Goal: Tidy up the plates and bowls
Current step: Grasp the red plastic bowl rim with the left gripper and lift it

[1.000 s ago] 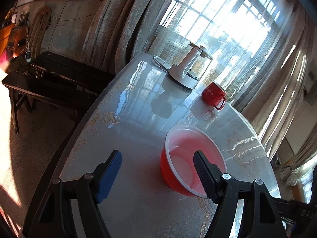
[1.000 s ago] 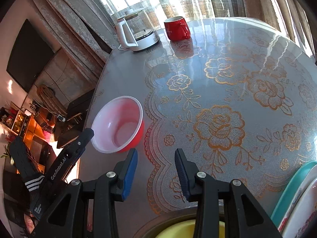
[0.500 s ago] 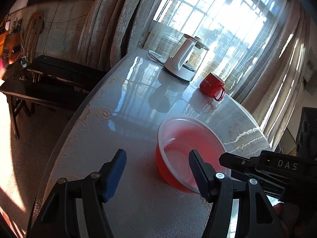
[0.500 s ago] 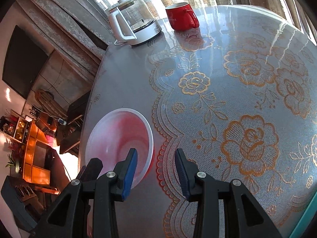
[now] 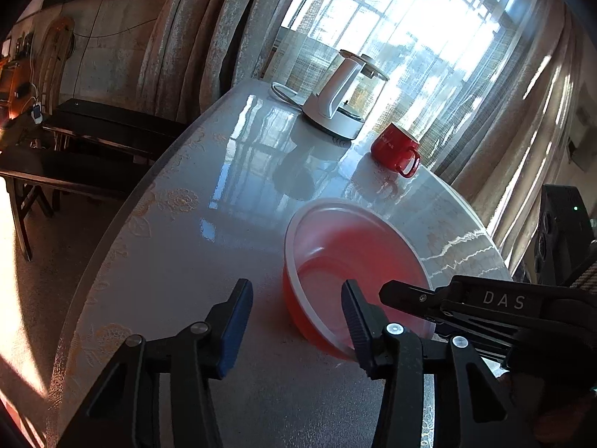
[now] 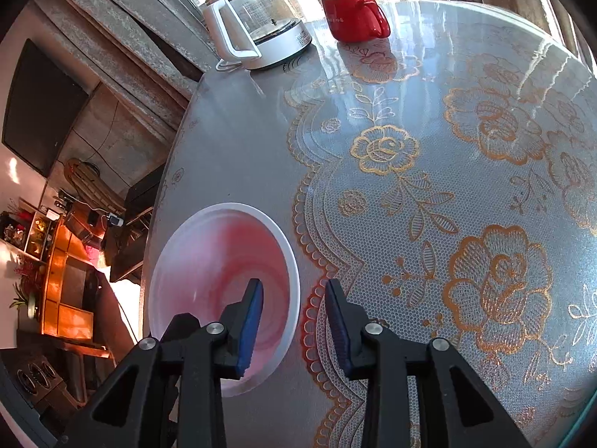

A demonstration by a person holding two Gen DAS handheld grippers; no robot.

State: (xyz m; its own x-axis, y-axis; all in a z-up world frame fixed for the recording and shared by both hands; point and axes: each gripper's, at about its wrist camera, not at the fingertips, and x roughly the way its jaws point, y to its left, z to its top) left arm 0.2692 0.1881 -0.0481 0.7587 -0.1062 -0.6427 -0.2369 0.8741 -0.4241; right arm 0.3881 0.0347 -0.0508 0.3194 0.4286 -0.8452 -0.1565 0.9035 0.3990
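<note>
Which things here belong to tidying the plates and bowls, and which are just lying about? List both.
Job:
red bowl
left gripper, jaws astride the bowl's rim, just closing
right gripper, jaws astride the rim too, just closing

Lying about:
kettle
red mug
lace tablecloth

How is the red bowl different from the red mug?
The red bowl is wide and shallow with a white rim; the red mug is narrower and taller. The mug has a handle; the bowl has none. The bowl looks pale inside, while the mug is solid red outside. The bowl sits close to the grippers; the mug stands far off beside the kettle. Both are red, upright and on the table.
</note>
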